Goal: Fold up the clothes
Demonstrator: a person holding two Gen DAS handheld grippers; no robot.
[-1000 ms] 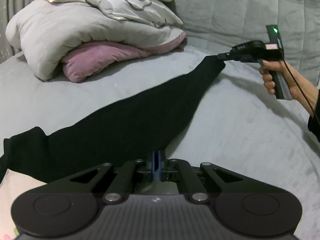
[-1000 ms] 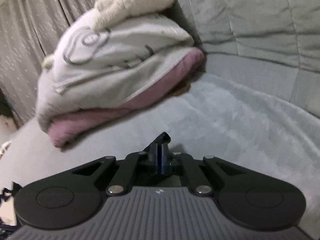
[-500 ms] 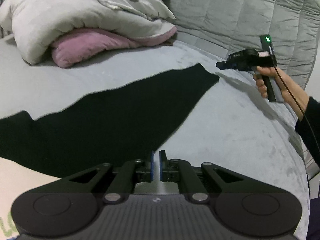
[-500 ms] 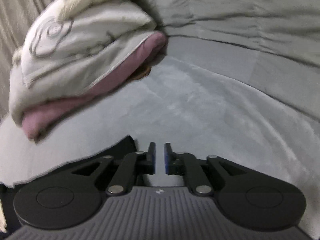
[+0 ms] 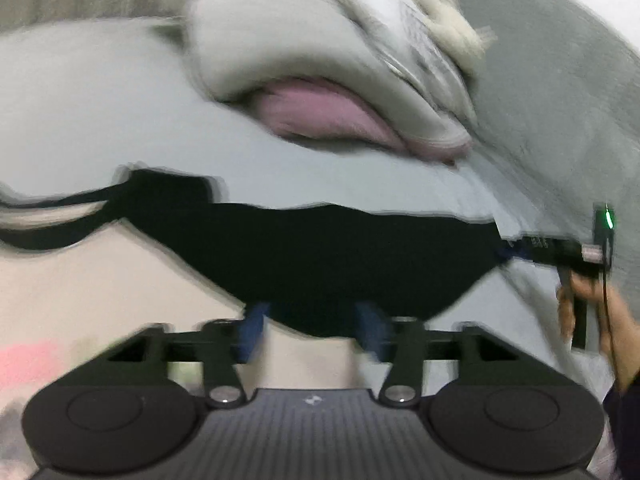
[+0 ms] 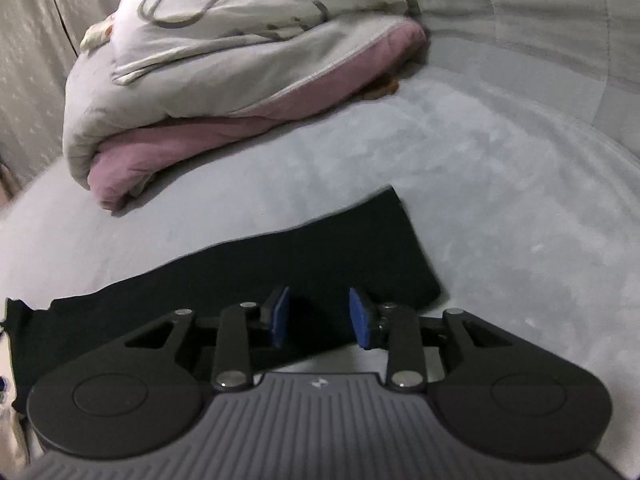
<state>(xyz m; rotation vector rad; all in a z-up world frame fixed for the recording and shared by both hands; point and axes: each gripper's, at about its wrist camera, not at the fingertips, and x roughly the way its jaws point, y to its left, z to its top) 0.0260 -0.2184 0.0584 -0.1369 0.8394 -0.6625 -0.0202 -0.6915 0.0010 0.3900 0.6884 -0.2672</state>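
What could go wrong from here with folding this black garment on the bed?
1. The right gripper has its jaws opening just above the end of the black garment; if it closes there, it may pinch the grey bedcover along with the cloth.
2. The left gripper, jaws also opening, sits at the garment's near edge; uneven grabs by the two could skew the fold.
3. The folded duvet lies close behind, leaving limited room to spread the garment.

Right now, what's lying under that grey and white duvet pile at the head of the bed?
A pink folded blanket sticks out beneath the grey and white duvet pile, resting on the grey bed cover. How far it runs underneath is hidden.
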